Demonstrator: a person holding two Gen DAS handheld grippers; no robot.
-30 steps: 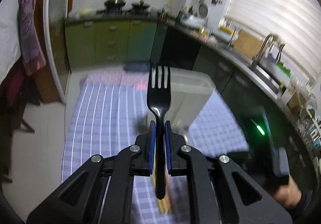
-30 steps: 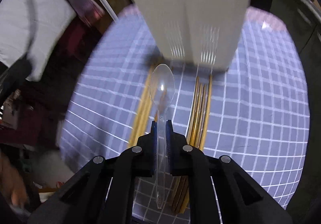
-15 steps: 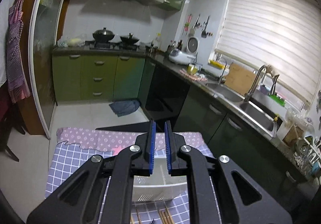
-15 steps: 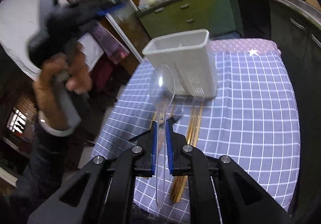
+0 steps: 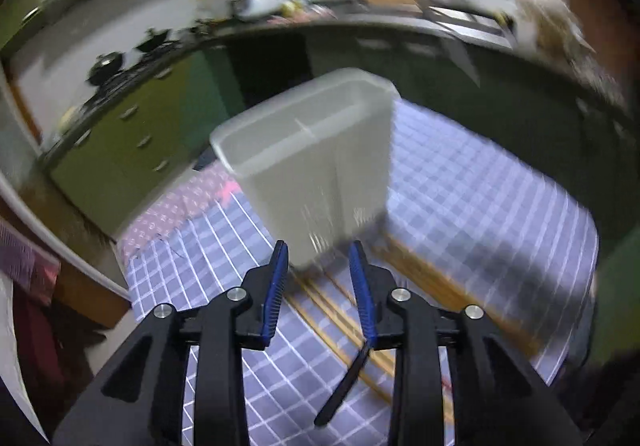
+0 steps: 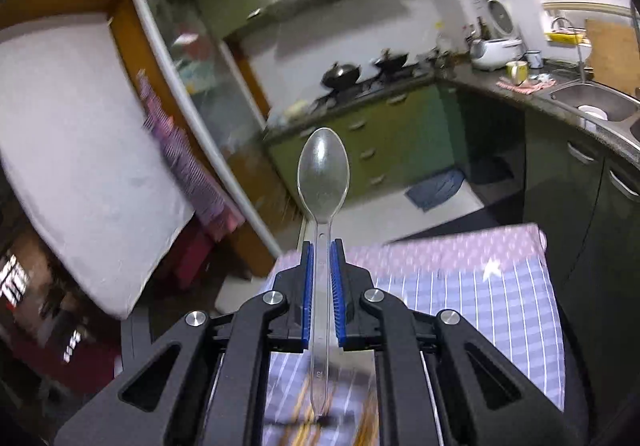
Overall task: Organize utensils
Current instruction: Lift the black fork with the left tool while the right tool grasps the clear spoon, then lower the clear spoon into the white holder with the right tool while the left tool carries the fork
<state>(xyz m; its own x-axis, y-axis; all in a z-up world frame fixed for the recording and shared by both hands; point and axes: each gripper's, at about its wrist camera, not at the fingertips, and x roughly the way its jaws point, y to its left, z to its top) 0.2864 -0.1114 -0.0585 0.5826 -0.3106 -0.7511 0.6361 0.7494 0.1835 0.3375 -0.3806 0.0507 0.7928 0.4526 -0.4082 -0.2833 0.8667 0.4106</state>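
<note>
Spoon (image 6: 323, 182), pinched by the right gripper (image 6: 322, 278), could slip while the left gripper (image 5: 318, 282), jaws opening and empty, nears the caddy (image 5: 316, 166) at twelve o'clock.

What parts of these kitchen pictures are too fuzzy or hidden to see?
- Left wrist view: the inside of the white plastic utensil holder is smeared by motion blur; what it contains cannot be told.
- Left wrist view: the black utensil handle on the checked cloth has its head hidden behind the left gripper.
- Right wrist view: the wooden chopsticks are blurred and covered by the right gripper holding the clear plastic spoon.
</note>
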